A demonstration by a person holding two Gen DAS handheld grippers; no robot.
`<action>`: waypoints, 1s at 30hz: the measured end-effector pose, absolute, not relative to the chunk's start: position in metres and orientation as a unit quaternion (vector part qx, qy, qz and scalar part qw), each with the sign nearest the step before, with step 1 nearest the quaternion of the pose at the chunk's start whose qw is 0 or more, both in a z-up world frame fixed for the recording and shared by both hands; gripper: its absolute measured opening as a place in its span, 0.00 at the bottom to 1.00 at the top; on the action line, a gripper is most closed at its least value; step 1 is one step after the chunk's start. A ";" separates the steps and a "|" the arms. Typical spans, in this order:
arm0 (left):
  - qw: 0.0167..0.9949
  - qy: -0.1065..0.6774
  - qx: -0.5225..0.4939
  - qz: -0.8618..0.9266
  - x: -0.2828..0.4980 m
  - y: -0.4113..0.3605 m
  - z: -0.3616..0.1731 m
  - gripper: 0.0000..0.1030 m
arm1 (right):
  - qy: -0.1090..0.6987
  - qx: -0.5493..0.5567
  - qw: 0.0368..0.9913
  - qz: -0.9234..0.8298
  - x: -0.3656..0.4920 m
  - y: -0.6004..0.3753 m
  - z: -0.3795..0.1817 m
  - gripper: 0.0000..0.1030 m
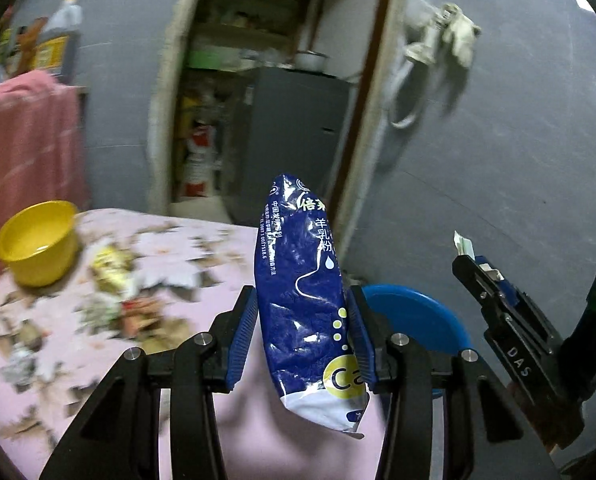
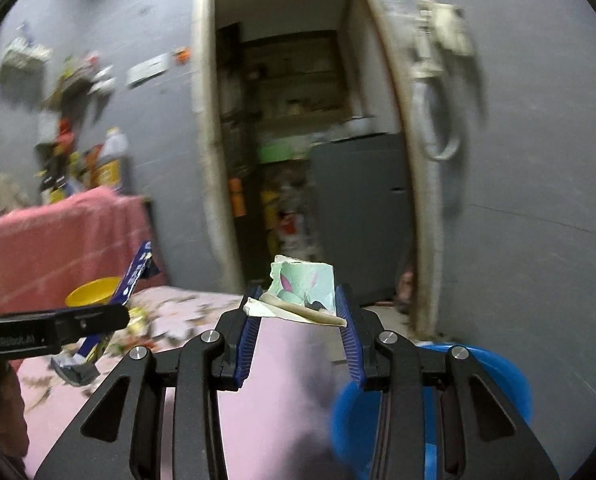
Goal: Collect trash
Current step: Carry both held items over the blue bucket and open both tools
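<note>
Trash still litters the pink bench (image 1: pixel 226 248) left of both claws. Blue basin (image 1: pixel 417 316) waits just beyond. Left claw (image 1: pixel 303 336) pinches a blue pouch (image 1: pixel 301 280); right claw (image 2: pixel 298 316) clamps crumpled paper (image 2: pixel 303 294). Carrying step; next, I judge, release over the basin.

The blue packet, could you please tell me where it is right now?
The blue packet stands upright between the left gripper's fingers in the left wrist view, above the pink table, with the blue bin just to its right.
</note>
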State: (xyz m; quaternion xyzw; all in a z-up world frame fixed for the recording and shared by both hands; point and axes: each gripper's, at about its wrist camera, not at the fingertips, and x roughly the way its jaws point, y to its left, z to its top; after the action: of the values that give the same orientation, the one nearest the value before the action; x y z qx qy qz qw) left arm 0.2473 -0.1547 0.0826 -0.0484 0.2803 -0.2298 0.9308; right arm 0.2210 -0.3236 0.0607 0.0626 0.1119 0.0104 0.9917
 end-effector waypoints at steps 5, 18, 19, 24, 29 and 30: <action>0.916 0.293 -0.020 -0.273 0.263 -0.210 0.078 0.39 | 0.141 0.075 0.985 -0.066 0.225 -0.366 0.048 0.34; 0.856 0.402 0.026 -0.324 0.320 -0.304 0.016 0.39 | 0.245 0.152 0.949 -0.131 0.238 -0.435 0.007 0.35; 0.852 0.409 0.028 -0.325 0.323 -0.309 0.010 0.39 | 0.251 0.156 0.946 -0.132 0.240 -0.438 0.006 0.35; 0.840 0.433 0.038 -0.323 0.339 -0.322 -0.011 0.40 | 0.282 0.176 0.933 -0.135 0.246 -0.450 -0.005 0.35; 0.829 0.457 0.036 -0.320 0.350 -0.324 -0.032 0.41 | 0.297 0.197 0.923 -0.141 0.248 -0.458 -0.009 0.42; 0.829 0.460 0.032 -0.318 0.352 -0.324 -0.035 0.42 | 0.297 0.200 0.923 -0.141 0.247 -0.459 -0.009 0.42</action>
State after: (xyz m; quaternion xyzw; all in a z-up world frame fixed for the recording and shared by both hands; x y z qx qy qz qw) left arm 0.3520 -0.3242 -0.0346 0.0323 0.4595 -0.3178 0.8287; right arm 0.2471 -0.4591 -0.0093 0.2000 0.2971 -0.1411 0.9230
